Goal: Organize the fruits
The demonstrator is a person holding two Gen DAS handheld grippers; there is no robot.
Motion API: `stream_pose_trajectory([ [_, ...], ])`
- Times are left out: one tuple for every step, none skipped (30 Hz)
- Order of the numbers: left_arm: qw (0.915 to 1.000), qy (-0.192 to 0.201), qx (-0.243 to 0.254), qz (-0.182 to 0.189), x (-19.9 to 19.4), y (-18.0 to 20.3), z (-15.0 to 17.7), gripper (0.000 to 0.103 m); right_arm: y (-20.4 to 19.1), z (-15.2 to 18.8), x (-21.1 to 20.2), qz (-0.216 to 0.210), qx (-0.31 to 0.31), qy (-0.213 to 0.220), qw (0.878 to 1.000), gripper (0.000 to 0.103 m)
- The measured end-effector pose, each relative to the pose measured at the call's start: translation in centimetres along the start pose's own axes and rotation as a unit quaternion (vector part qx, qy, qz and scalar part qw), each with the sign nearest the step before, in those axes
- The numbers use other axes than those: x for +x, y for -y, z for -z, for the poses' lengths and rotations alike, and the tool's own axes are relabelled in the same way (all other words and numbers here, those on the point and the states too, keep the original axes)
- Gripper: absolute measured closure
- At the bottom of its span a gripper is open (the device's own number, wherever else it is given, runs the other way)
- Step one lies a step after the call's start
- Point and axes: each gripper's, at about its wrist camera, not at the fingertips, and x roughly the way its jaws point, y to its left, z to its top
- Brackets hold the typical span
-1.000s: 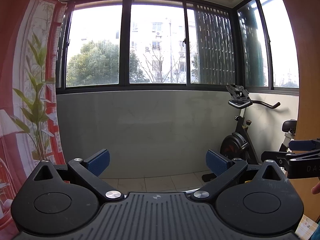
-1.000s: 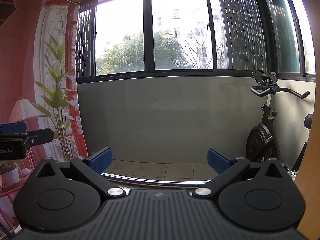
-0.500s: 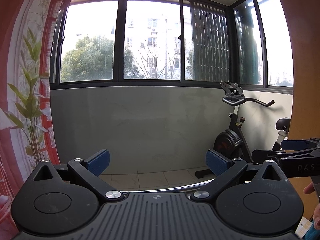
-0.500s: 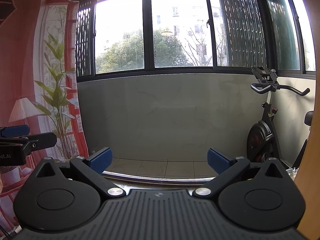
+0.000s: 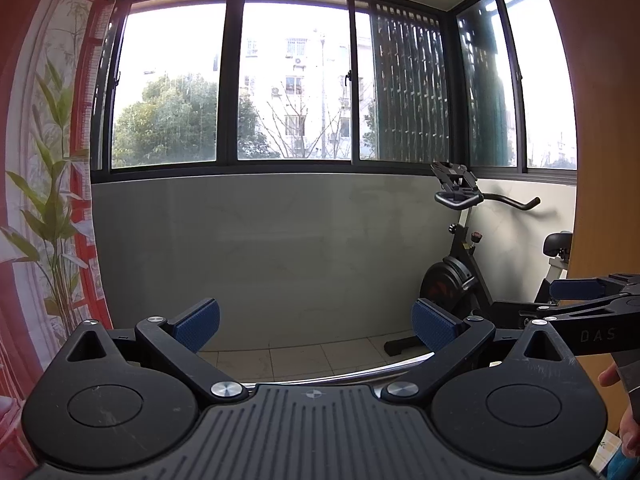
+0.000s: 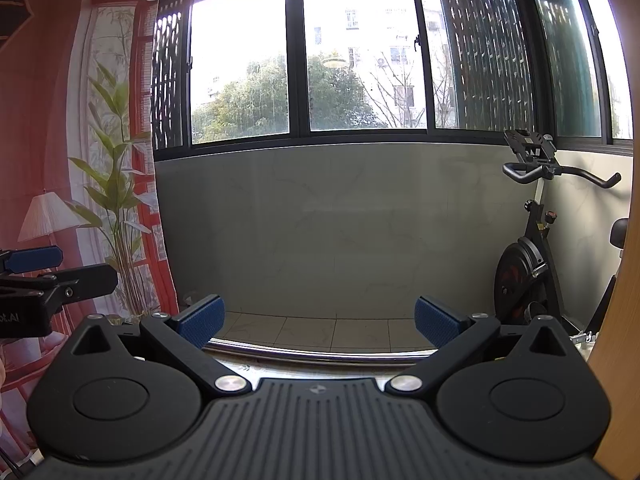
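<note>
Left gripper [image 5: 316, 322]: fingers [image 5: 198, 318] spread wide, blue pads facing each other, nothing between them. Right gripper [image 6: 318, 320]: fingers [image 6: 436, 320] likewise spread wide and holding nothing. Both are held level, pointing at the grey wall [image 5: 280, 256] under the window [image 5: 288, 80].

No fruit appears in either view; its place cannot be told.

Edges: a metal rail [image 6: 320, 354] runs crosswise just below and beyond the right fingers; the same rail [image 5: 360, 374] shows below the left fingers. A strip of patterned worktop [image 6: 280, 368] shows just on the near side of the rail, right view. Beyond the rail lies tiled floor [image 6: 320, 328], then the wall.

Open room: space ahead of both pairs of fingers is unobstructed up to the wall. Right of the fingers stands an exercise bike [image 5: 460, 272], and a wooden panel [image 6: 624, 320] closes the right edge. Left of the fingers hangs a printed curtain [image 6: 80, 160]. In the left view the right gripper [image 5: 576, 300] sits off to the right, a hand [image 5: 624, 408] behind it.
</note>
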Motion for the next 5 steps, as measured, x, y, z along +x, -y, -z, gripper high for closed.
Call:
stream_pose_trajectory([
  [1.0000, 0.001, 0.000, 0.000, 0.01, -0.03, 0.00, 0.000, -0.05, 0.03, 0.05, 0.000, 0.000, -0.001, 1.000, 0.000],
  [1.0000, 0.002, 0.000, 0.000, 0.01, -0.08, 0.01, 0.000, 0.00, 0.16, 0.03, 0.000, 0.001, -0.001, 1.000, 0.000],
  [1.0000, 0.002, -0.001, 0.000, 0.02, -0.14, 0.03, 0.000, -0.02, 0.19, 0.04, 0.000, 0.001, -0.001, 1.000, 0.000],
  [1.0000, 0.001, -0.002, -0.001, 0.08, -0.20, 0.05, 0.000, 0.01, 0.20, 0.03, 0.000, 0.001, -0.001, 1.000, 0.000],
  [1.0000, 0.000, -0.004, -0.002, 0.17, -0.30, 0.07, 0.000, 0.01, 0.21, 0.03, 0.000, 0.001, -0.001, 1.000, 0.000],
])
